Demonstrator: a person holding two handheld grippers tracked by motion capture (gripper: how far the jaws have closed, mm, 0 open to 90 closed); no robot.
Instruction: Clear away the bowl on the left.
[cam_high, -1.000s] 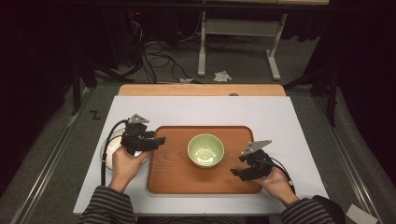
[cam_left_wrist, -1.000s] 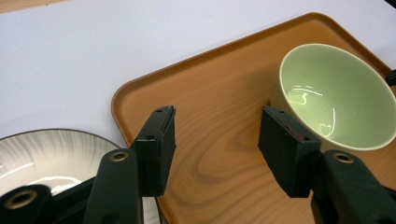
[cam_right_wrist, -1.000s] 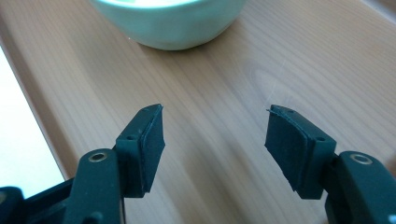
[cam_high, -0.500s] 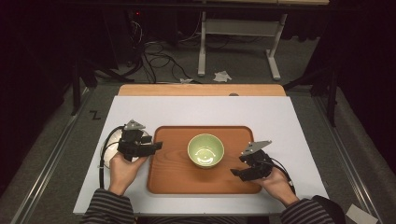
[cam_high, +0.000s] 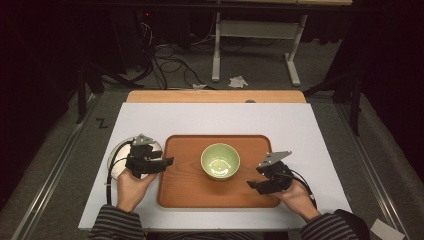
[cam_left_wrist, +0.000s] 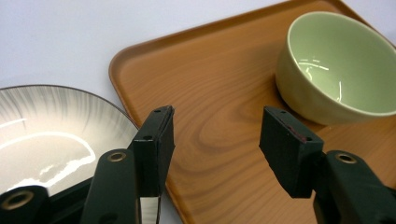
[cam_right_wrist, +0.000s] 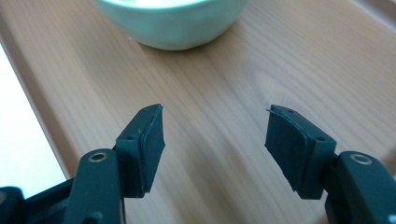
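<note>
A pale green bowl stands upright and empty in the middle of a wooden tray. My left gripper is open over the tray's left edge, its jaws pointing right toward the bowl. In the left gripper view its jaws hold nothing, with the bowl ahead to the right and the tray below. My right gripper hovers open over the tray's right part, pointing left. In the right gripper view the empty gripper hangs above the tray, the bowl just ahead.
A white plate with grey streaks lies on the white table left of the tray, partly under my left hand; it is also in the left gripper view as the plate. A wooden strip runs along the table's far edge.
My left gripper has drawn back a little toward the person, baring more of the plate. The right gripper, bowl and tray have not moved.
</note>
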